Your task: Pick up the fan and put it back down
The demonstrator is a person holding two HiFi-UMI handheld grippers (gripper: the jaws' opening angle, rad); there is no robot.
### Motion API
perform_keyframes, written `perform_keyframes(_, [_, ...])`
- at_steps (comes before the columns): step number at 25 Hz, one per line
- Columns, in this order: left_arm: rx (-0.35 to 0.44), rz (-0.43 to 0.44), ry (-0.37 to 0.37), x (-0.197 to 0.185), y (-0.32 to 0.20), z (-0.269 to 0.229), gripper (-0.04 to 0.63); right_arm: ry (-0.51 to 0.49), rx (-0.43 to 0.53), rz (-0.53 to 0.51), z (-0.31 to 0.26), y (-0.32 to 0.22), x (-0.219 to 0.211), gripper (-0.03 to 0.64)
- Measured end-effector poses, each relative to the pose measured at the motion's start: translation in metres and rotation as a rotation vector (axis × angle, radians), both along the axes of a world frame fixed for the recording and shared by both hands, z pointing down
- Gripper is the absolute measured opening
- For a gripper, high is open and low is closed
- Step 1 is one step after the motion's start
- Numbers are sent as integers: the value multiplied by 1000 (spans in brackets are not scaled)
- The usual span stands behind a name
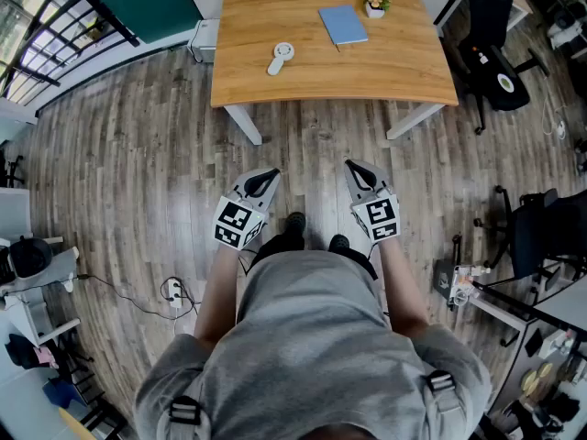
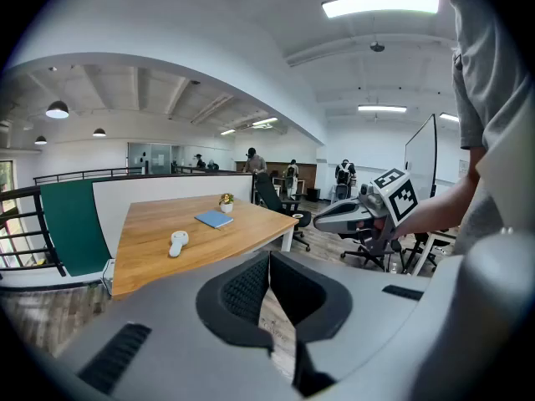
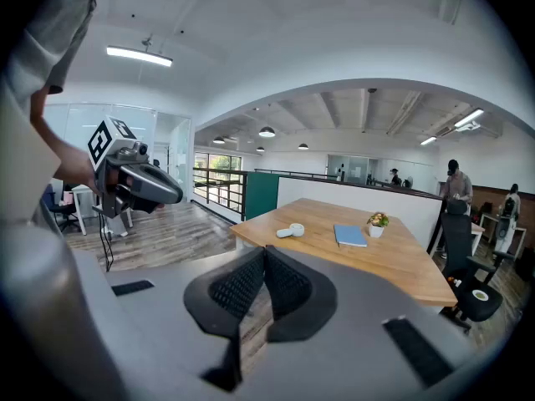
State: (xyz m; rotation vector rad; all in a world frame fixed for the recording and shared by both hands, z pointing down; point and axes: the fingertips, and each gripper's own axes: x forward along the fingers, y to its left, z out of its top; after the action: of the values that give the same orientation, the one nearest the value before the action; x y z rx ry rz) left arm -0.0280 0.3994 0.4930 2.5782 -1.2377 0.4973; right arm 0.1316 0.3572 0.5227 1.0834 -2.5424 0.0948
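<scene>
A small white hand fan (image 1: 280, 57) lies flat on the wooden table (image 1: 275, 85), left of the middle; it also shows as the white fan (image 2: 177, 242) and the fan (image 3: 292, 230). My left gripper (image 1: 271, 172) and right gripper (image 1: 351, 165) hover over the floor well short of the table's front edge, side by side, both shut and empty. In the left gripper view the jaws of my left gripper (image 2: 269, 261) meet in a thin line. The right gripper (image 3: 265, 254) looks the same in its own view.
A blue notebook (image 1: 343, 25) and a small potted plant (image 1: 376, 5) sit on the table's far right part. Black office chairs (image 1: 495, 58) stand right of the table. A railing and a green panel (image 1: 147, 3) lie at the left. A power strip (image 1: 172, 291) lies on the floor.
</scene>
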Motion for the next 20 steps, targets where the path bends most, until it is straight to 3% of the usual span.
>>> perform_keyframes(20, [14,34,27,-20,-18,2,23,34,-39,62,13,-2,-17,5])
